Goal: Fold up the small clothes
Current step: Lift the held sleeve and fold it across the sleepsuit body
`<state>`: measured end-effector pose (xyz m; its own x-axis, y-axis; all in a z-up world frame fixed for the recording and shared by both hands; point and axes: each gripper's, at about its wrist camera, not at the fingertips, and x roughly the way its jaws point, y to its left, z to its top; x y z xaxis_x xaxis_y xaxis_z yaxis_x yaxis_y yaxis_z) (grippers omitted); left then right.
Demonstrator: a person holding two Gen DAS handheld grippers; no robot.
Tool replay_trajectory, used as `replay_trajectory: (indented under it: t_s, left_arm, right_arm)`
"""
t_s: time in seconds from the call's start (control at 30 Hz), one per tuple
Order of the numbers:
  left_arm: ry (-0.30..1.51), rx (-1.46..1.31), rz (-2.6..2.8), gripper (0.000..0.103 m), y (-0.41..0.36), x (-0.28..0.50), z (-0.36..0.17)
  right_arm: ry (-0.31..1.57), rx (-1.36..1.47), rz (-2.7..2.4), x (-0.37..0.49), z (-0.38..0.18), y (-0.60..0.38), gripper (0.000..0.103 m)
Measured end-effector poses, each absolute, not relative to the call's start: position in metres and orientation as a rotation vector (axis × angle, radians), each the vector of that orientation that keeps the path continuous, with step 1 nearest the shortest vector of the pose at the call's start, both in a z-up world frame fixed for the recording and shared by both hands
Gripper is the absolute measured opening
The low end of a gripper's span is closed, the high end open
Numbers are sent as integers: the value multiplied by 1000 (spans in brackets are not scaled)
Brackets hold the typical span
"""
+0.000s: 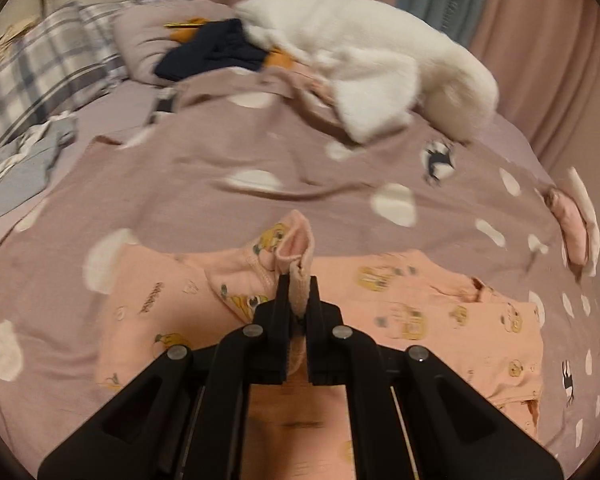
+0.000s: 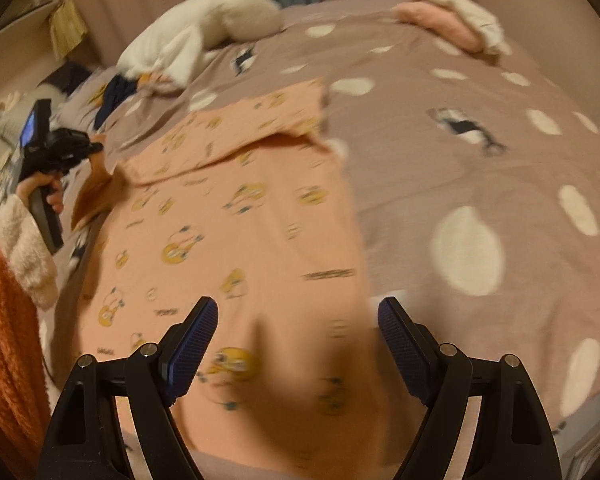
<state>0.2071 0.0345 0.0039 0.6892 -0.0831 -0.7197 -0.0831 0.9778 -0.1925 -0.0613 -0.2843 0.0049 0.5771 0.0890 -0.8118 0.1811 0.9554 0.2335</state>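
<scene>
A small peach garment [image 1: 440,320] printed with yellow cartoon figures lies spread on the mauve spotted bedspread [image 1: 260,152]. My left gripper [image 1: 298,280] is shut on the ribbed cuff of its sleeve [image 1: 296,248] and holds it lifted over the garment's body. In the right wrist view the same peach garment [image 2: 228,224] lies flat with one sleeve folded across its top. My right gripper [image 2: 296,312] hovers open above its near part, nothing between the fingers. The left gripper [image 2: 66,148] shows at the far left, held by a hand, with peach cloth hanging from it.
A white plush toy [image 1: 372,52] lies at the back of the bed beside dark navy clothes [image 1: 216,54] and a plaid pillow [image 1: 48,68]. A folded pink and white bundle [image 2: 448,20] sits at the far edge. An orange knit sleeve [image 2: 8,340] is at the left.
</scene>
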Motion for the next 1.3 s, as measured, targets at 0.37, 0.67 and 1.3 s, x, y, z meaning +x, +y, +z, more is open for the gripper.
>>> replay_trajectory:
  t_s: [0.37, 0.67, 1.3]
  left_arm:
    - [847, -144, -127, 5, -83, 224, -10]
    - [907, -55, -221, 5, -173, 216, -35]
    - [769, 17, -265, 5, -256, 188, -8]
  right_arm:
    - [946, 329, -225, -91, 7, -345, 83]
    - [945, 347, -233, -96, -3, -360, 83]
    - [939, 355, -199, -99, -16, -368, 83]
